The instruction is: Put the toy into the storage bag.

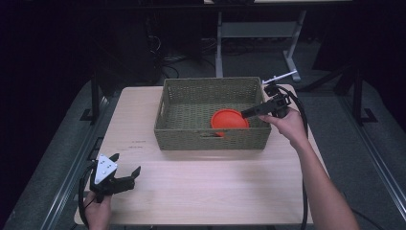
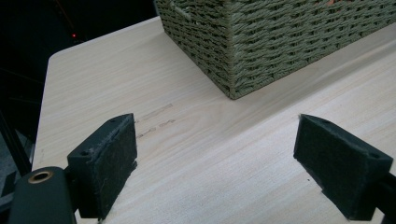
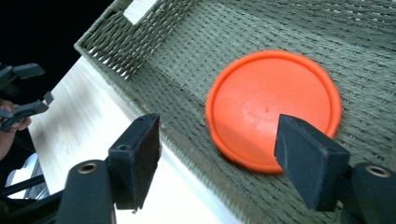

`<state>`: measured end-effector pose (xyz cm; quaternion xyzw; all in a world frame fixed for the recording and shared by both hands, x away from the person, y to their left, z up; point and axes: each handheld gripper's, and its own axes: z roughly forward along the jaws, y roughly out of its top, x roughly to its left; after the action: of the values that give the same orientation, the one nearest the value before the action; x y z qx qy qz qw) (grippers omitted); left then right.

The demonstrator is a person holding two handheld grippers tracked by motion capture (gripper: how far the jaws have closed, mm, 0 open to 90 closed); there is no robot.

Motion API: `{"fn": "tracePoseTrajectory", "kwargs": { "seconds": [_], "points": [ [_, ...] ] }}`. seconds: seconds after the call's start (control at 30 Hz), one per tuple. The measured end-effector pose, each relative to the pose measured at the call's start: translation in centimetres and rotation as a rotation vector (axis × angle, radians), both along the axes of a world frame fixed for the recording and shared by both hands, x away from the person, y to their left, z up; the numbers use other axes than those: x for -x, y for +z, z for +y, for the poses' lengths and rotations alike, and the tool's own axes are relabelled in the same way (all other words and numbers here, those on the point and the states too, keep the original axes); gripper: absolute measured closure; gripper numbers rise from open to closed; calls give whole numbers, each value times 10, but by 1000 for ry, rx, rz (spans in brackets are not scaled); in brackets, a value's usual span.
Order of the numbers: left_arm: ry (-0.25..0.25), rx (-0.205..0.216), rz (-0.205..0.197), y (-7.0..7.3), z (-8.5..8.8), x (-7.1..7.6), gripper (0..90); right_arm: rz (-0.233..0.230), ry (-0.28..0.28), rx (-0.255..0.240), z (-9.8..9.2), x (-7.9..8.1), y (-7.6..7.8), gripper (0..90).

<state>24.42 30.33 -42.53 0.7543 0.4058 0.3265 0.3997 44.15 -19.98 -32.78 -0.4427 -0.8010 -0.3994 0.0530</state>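
The orange disc [image 1: 230, 119] lies in the near right part of the woven basket [image 1: 210, 139], seemingly leaning on its wall. The right gripper [image 1: 247, 114] hangs spread beside it, gripping nothing; the placing looks done, so next it should withdraw. The left gripper [image 1: 125, 171] rests spread near left.

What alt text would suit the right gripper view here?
An orange disc lies flat on the floor of a green woven basket, seen between the open black jaws of the right gripper. The pale wooden table runs alongside the basket.
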Motion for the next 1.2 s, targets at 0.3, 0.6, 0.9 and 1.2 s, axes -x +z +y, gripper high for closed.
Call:
{"fn": "tracePoseTrajectory", "kwargs": {
  "seconds": [0.3,0.6,0.9,1.2],
  "points": [
    [0,-2,0,0,0,1,128,-24,20,-18,-10,25,9,270],
    [0,-6,1,0,0,1,128,-67,46,-27,-23,58,13,258],
    [3,-8,2,-1,0,1,128,-100,59,-47,-37,93,3,253],
    [3,-7,3,-1,0,2,128,-107,60,-59,-48,123,-20,249]
  ]
}}
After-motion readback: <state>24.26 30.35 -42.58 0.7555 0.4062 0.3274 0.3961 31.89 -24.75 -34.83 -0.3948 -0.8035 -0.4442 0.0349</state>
